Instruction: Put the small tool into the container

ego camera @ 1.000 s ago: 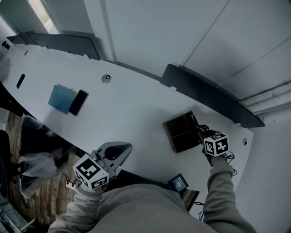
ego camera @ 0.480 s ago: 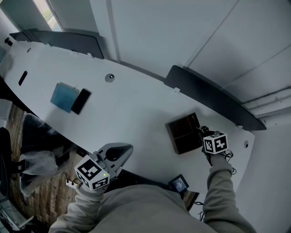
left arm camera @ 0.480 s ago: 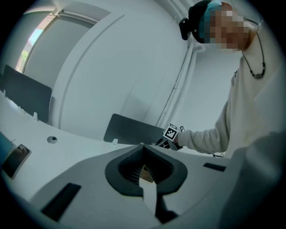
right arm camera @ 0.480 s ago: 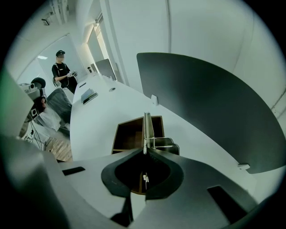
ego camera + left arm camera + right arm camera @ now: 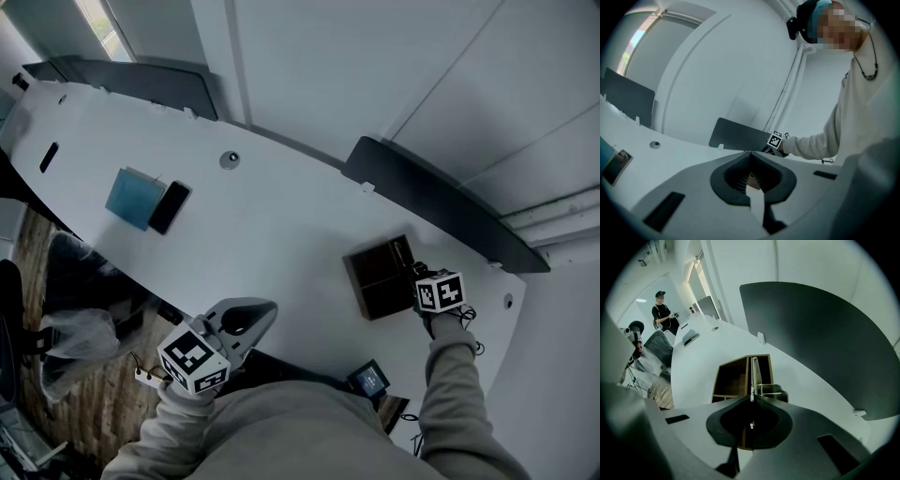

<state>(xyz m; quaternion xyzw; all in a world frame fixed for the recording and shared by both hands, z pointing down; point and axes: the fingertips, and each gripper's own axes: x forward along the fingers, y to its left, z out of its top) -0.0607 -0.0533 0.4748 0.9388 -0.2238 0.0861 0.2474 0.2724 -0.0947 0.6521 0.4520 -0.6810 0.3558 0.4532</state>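
Observation:
A dark brown container (image 5: 356, 281) with open compartments lies on the white table (image 5: 272, 225) at the right. My right gripper (image 5: 419, 279) points steeply down over the container's right edge, under its marker cube (image 5: 439, 292). In the right gripper view the gripper (image 5: 751, 397) is shut on a slim metal tool (image 5: 756, 372), which reaches from the jaw tips over the right-hand compartment of the container (image 5: 727, 379). My left gripper (image 5: 246, 317) hangs at the table's near edge, far left of the container. Its tips (image 5: 750, 153) meet with nothing between them.
A blue notebook (image 5: 130, 199) and a black phone (image 5: 169, 207) lie at the table's left. A round grommet (image 5: 230, 159) sits near the back edge. Dark partition panels (image 5: 431, 202) line the far side. A person (image 5: 662, 311) stands far off.
My right gripper has sunk a little toward the container with the tool still in it. The left gripper has stayed where it was.

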